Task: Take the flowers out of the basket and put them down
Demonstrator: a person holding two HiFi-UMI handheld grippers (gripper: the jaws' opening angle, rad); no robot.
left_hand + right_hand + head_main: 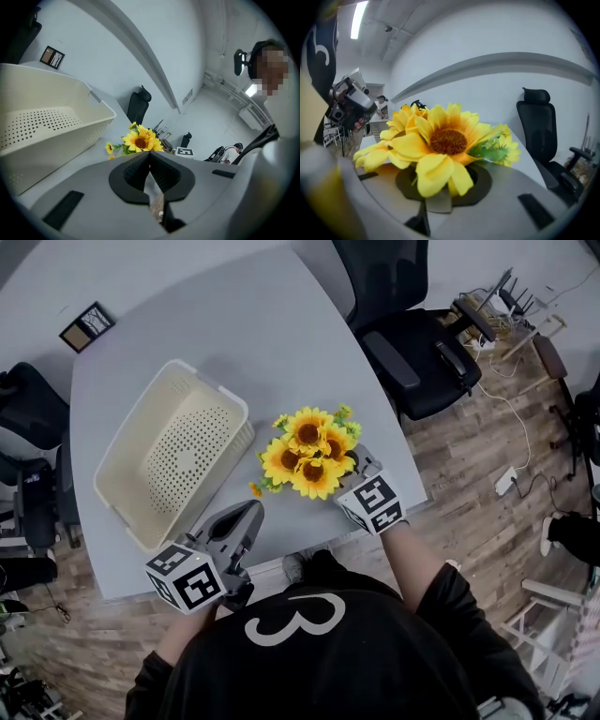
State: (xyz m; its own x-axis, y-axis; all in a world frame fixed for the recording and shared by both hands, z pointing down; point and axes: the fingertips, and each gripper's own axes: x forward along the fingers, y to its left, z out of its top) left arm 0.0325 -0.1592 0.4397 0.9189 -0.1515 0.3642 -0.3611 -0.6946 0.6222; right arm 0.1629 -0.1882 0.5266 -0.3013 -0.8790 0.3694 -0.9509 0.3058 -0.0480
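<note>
Table [281, 334]: right gripper [354, 468] jaws clamp flowers [309, 451].

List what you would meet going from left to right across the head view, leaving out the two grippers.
small picture frame → cream perforated basket → bunch of sunflowers → black office chair

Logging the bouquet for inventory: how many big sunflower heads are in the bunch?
4, in the bunch beside the basket: top, right, left, nearest the person. Smaller blooms aside; more may be hidden underneath.
</note>
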